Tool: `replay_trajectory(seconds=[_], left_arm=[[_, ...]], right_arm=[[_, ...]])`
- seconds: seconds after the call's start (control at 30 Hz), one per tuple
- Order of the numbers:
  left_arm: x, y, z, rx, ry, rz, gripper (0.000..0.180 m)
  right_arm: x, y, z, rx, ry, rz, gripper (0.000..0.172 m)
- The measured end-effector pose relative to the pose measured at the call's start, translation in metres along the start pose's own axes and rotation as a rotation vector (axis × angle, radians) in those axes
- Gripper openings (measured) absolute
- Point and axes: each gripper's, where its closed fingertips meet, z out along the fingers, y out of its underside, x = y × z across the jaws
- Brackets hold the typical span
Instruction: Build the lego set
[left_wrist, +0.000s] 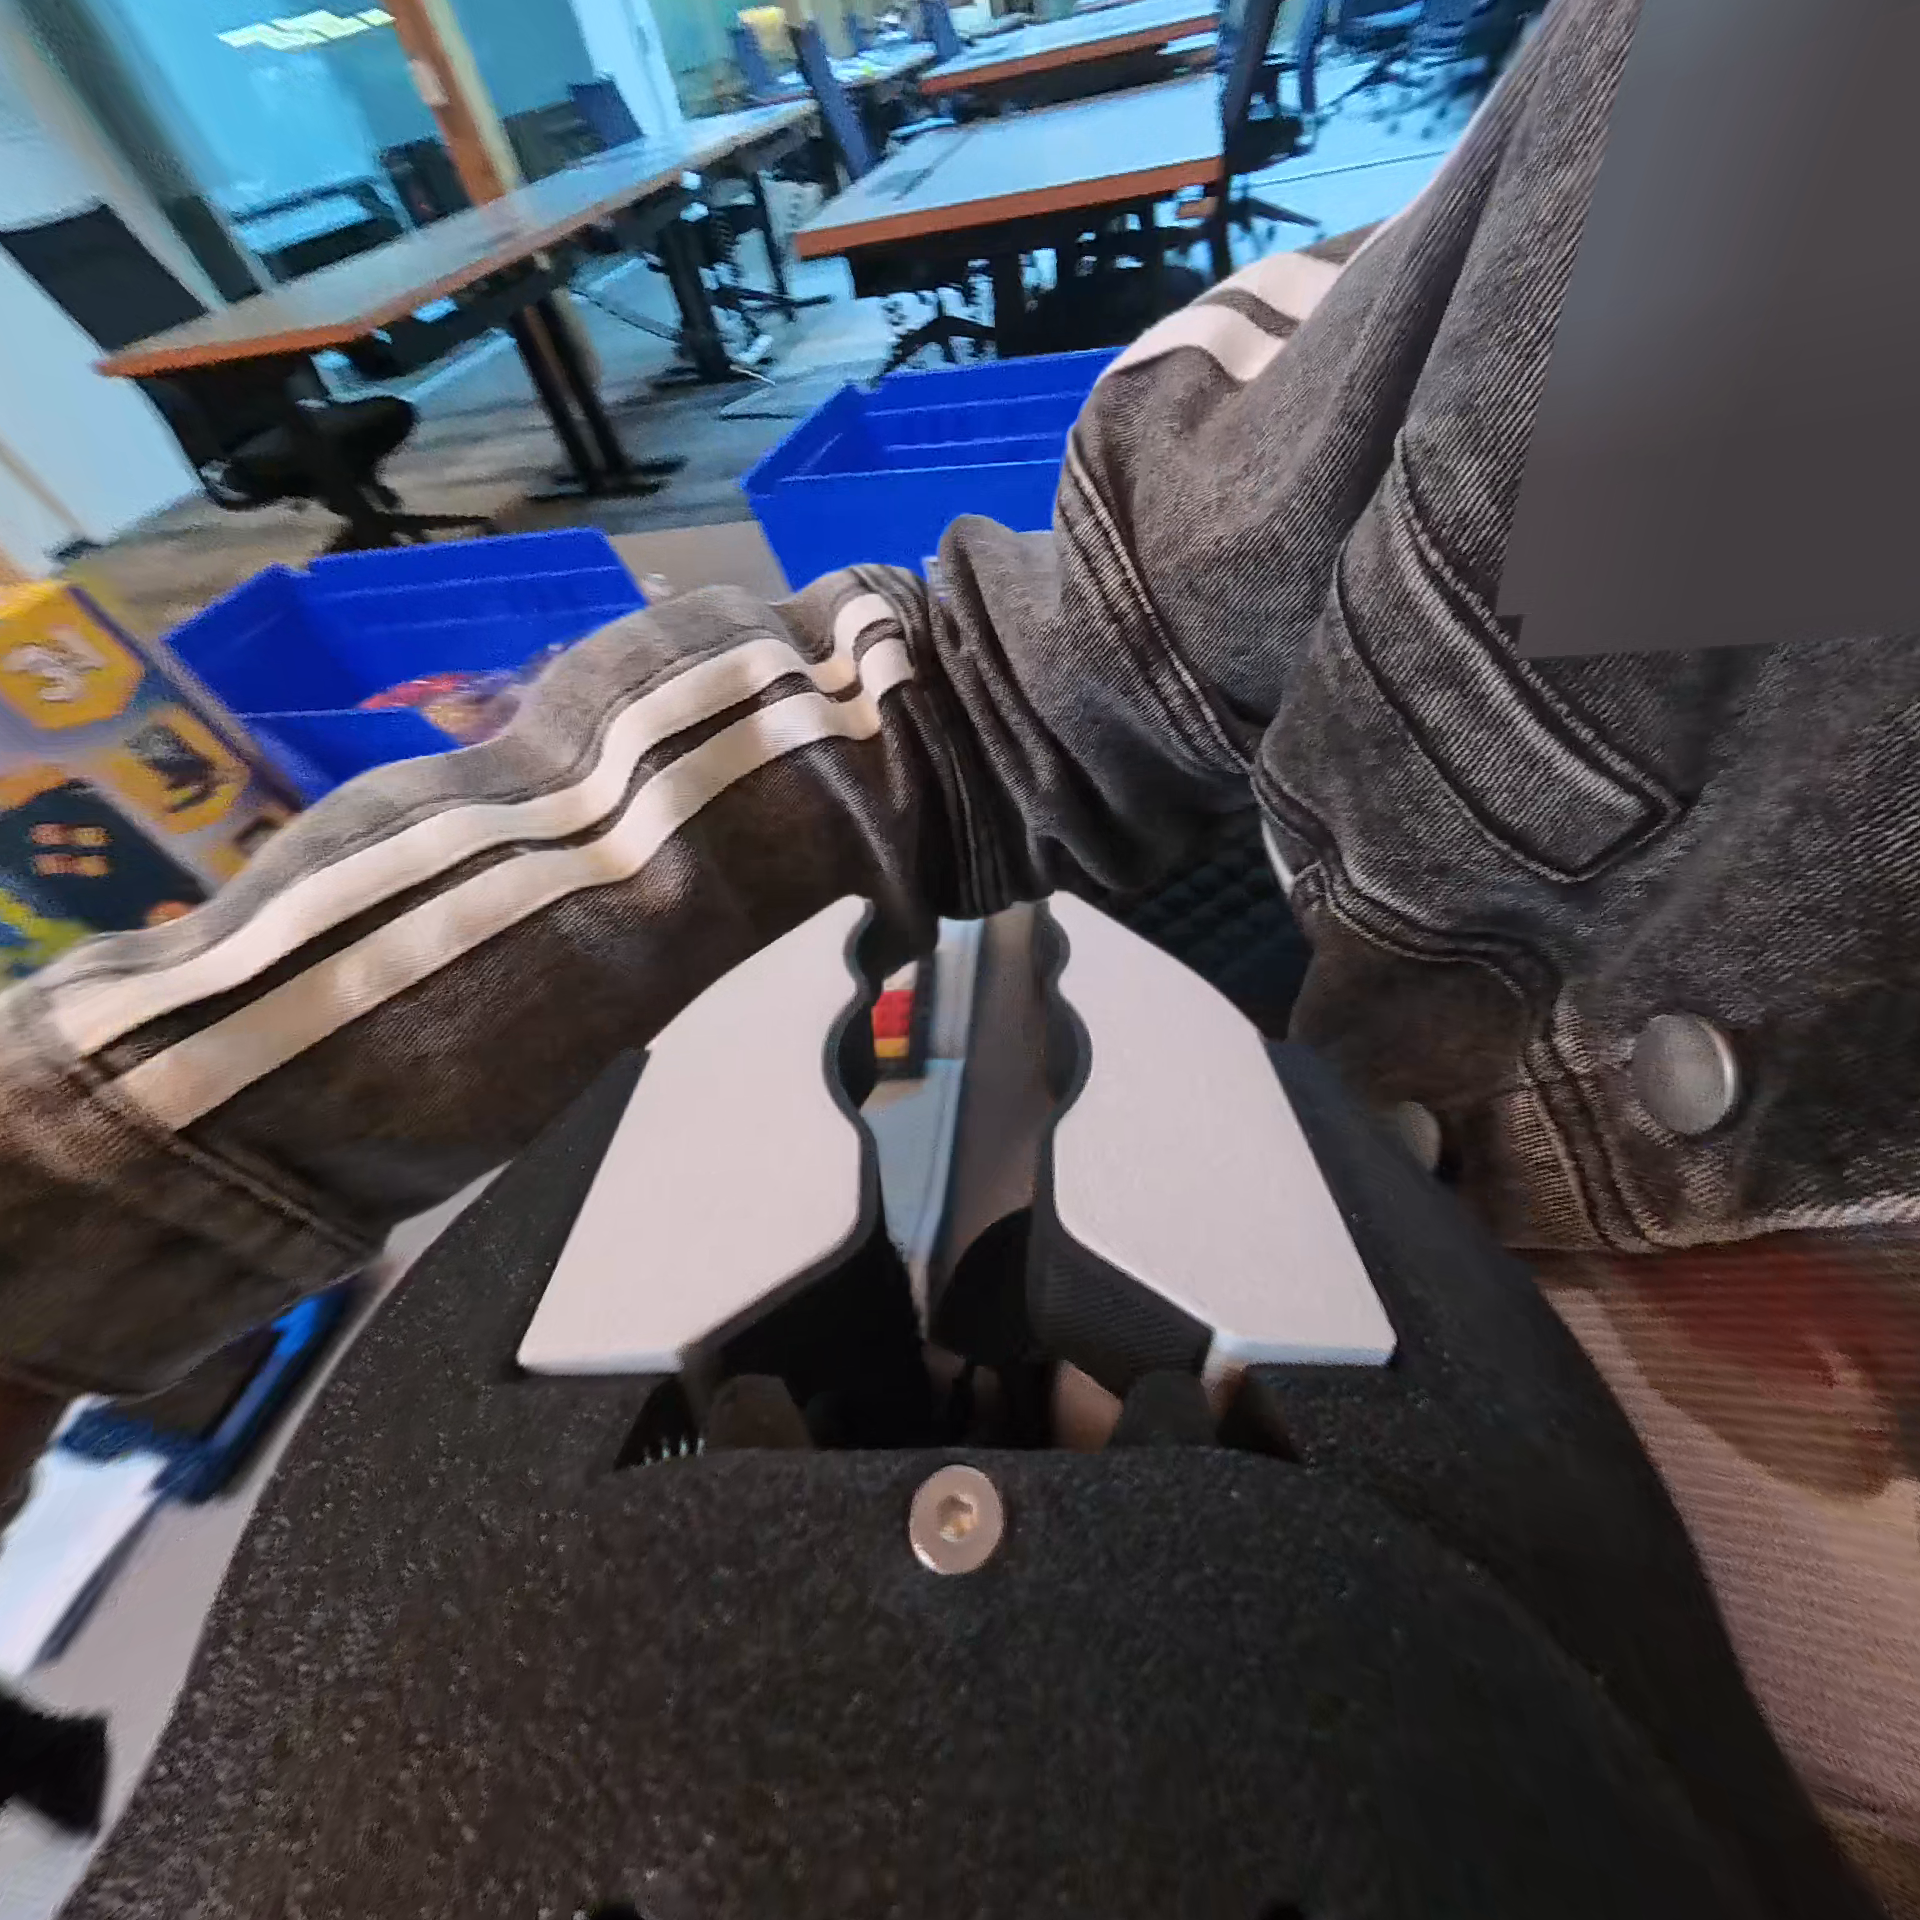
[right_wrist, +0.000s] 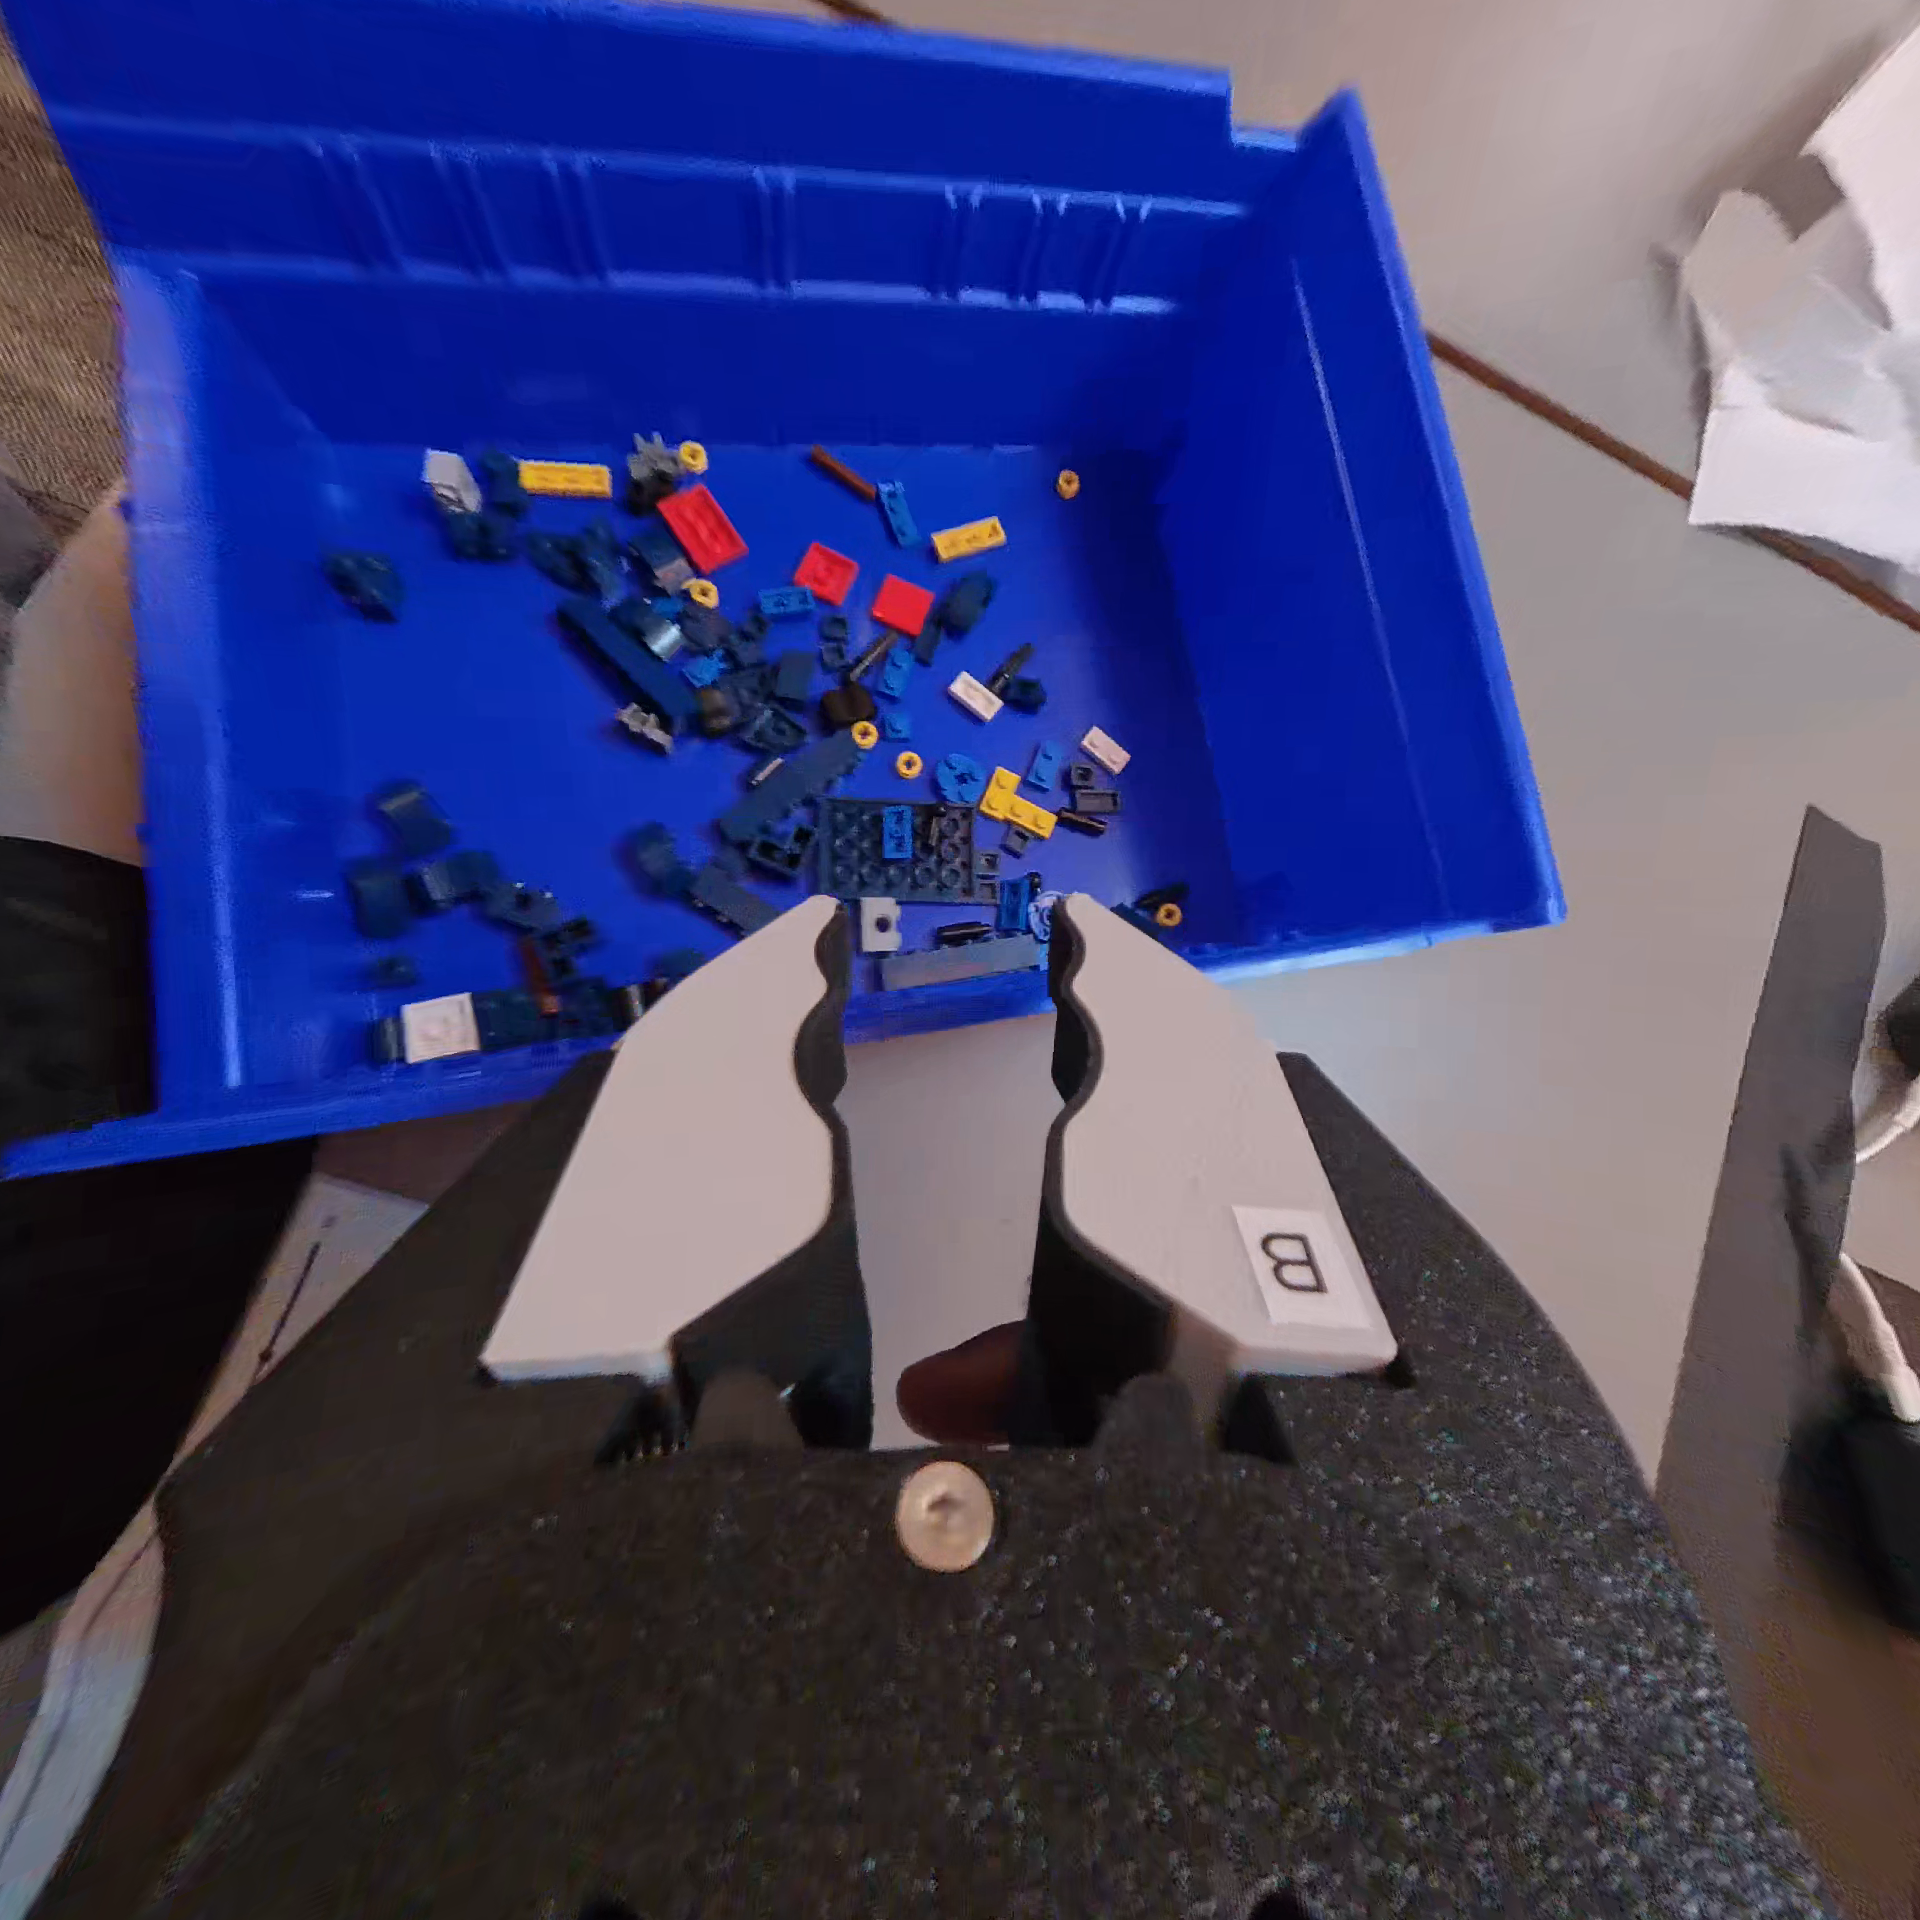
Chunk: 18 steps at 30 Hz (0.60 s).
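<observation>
My right gripper hangs wide and empty above the blue bin of loose toy bricks; my left gripper stands narrowly parted, tips hidden behind a denim sleeve; bricks all unsorted.

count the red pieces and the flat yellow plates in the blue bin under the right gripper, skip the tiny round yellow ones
red pieces: 3
yellow plates: 3
total: 6
</observation>
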Motion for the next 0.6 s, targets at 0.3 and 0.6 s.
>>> replay_trajectory(seconds=[0.3,0.6], left_arm=[[-0.087,0.028,-0.081,0.005,-0.487,-0.186,0.096],[-0.113,0.087,-0.224,-0.244,-0.795,-0.203,0.077]], right_arm=[[0.010,0.010,-0.072,0.427,0.334,0.357,0.068],[-0.090,0.079,-0.189,0.626,0.705,0.416,0.078]])
